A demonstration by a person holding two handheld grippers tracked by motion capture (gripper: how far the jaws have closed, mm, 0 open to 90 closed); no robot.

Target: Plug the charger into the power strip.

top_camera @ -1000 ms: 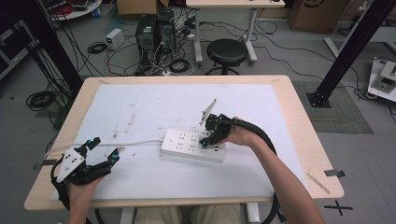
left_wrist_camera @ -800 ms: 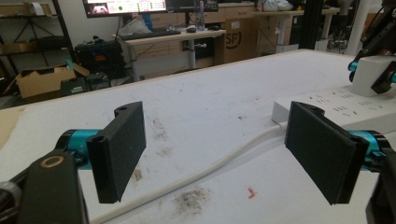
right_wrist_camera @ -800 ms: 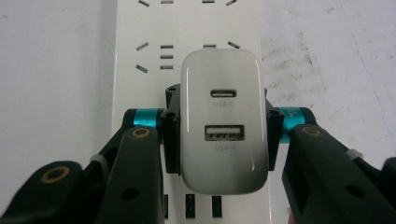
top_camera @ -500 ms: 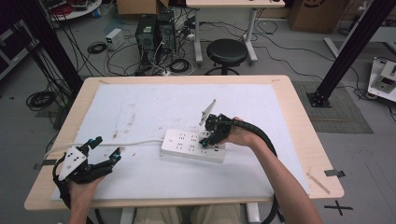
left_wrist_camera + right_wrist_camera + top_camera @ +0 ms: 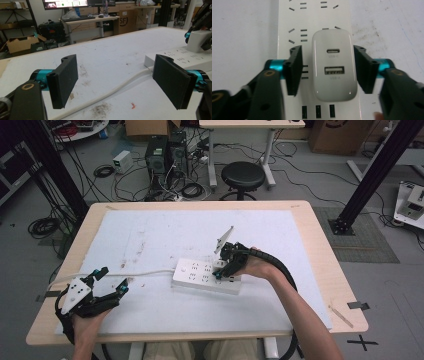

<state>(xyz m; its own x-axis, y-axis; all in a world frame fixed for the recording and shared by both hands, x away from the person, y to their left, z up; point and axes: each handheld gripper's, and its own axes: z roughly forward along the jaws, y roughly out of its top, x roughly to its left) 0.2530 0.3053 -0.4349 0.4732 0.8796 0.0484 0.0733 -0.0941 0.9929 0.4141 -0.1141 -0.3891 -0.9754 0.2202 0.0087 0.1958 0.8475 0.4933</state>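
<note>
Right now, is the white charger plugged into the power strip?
Looks plugged in: the charger stands upright on the power strip, right gripper jaws apart beside it.

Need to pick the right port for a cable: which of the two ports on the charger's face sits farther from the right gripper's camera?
The USB-C port, the small oval slot. It lies above the wider rectangular USB-A port on the white charger, which stands on the power strip between the right gripper's open jaws.

Beneath the right tool, the charger hides its own prongs and the sockets under it. The power strip runs past the frame's top and bottom, and the small print under the charger's ports is too blurred to read.
</note>
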